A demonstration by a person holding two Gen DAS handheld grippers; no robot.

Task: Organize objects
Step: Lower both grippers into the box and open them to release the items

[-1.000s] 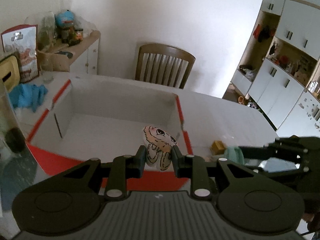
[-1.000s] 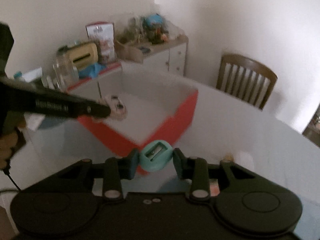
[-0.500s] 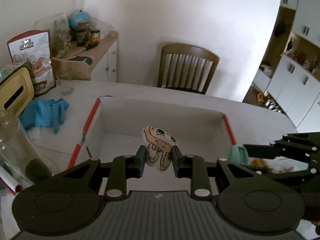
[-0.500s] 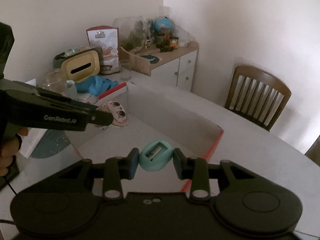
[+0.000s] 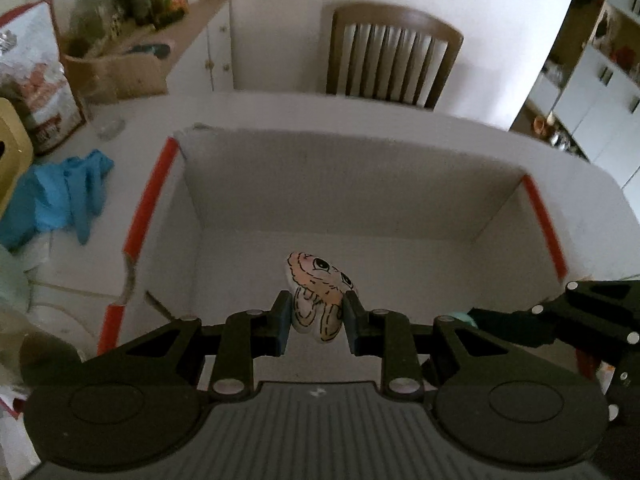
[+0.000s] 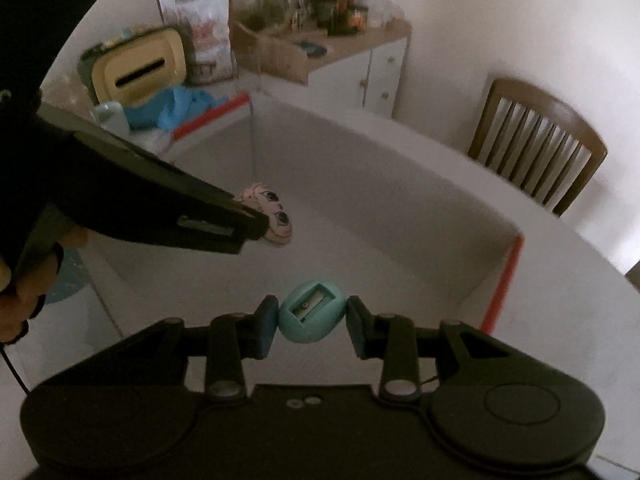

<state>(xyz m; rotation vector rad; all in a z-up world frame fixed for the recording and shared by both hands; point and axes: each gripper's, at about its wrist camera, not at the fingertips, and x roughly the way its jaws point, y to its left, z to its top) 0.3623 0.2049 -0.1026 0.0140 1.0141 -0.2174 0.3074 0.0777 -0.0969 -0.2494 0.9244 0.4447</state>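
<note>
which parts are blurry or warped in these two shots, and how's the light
Left wrist view: dim, flat light; chair and sideboard clutter are smeared, box edges bow from fisheye, while the cartoon eraser in the left tool is sharp. Right wrist view: equally dim; yellow container and shelf items are blurred, the teal sharpener in the right tool is crisp.

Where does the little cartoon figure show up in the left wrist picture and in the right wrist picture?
Left wrist: cartoon figure at lower centre, clamped in the left hand-held gripper, over the box.
Right wrist: cartoon figure left of centre, at the tip of that gripper.
Shared landmark: wooden chair.
</note>
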